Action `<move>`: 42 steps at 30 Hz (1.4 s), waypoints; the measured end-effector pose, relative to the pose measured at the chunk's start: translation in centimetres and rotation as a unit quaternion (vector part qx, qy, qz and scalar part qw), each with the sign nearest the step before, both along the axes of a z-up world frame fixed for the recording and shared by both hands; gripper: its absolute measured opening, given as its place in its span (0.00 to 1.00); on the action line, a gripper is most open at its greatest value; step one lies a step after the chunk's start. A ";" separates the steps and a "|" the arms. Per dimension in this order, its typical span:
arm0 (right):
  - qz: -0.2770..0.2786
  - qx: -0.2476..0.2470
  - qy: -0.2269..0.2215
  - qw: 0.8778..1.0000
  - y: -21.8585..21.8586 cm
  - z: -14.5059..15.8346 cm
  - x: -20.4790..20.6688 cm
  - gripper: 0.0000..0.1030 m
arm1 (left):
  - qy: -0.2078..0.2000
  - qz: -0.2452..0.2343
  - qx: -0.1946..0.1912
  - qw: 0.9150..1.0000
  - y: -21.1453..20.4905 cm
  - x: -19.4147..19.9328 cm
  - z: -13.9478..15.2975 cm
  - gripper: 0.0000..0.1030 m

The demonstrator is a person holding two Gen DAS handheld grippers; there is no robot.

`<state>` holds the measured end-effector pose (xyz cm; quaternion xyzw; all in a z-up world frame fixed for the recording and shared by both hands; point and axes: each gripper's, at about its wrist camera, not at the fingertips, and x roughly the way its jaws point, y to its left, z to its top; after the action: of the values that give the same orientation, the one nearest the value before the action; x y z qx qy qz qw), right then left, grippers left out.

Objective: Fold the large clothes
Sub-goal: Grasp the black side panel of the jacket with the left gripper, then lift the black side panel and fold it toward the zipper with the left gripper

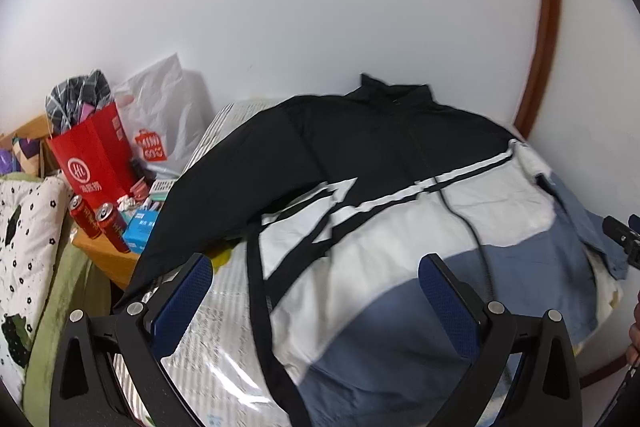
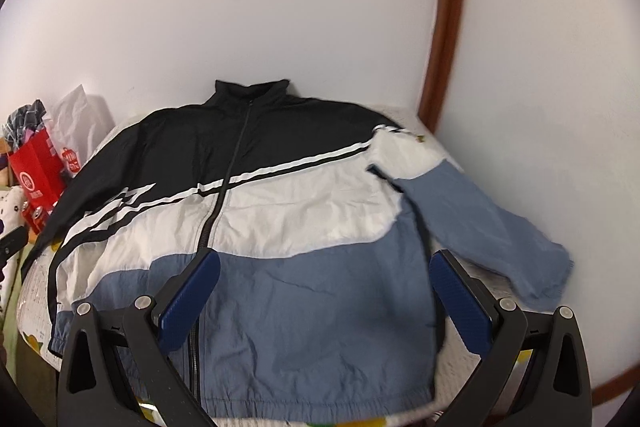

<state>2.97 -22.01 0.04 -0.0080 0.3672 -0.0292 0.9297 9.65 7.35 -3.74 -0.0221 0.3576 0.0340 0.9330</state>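
Observation:
A large black, white and blue zip jacket (image 2: 288,211) lies spread front-up on a bed against the wall, collar at the far side. Its blue right sleeve (image 2: 492,227) stretches out to the right; its black left sleeve (image 1: 208,199) hangs off the bed's left side. My left gripper (image 1: 316,279) is open and empty above the jacket's left part. My right gripper (image 2: 324,275) is open and empty above the blue lower front. The right gripper's tip also shows at the right edge of the left wrist view (image 1: 622,235).
A patterned bed cover (image 1: 208,331) lies under the jacket. Left of the bed, a wooden stand (image 1: 108,259) holds a red paper bag (image 1: 96,163), two red cans (image 1: 100,223), a white plastic bag (image 1: 164,123) and small boxes. A brown door frame (image 2: 444,27) stands at right.

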 end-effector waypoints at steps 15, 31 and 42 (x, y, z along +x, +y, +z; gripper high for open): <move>0.040 0.029 0.062 0.997 4.3 -6.6 8.6 0.93 | 0.074 0.081 0.019 0.994 10.8 5.5 -8.1 0.93; 0.040 -0.004 0.103 0.994 7.2 -9.3 10.9 0.93 | 0.084 0.090 0.035 0.992 13.5 8.5 -11.8 0.48; 0.043 -0.002 0.082 0.996 5.6 -7.3 11.5 0.93 | 0.055 0.121 0.031 0.991 13.8 9.7 -8.3 0.09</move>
<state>14.51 -16.43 -7.25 -0.0284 0.4414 0.0112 0.8968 19.32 21.15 -12.03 -0.0348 0.4020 0.1589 0.9011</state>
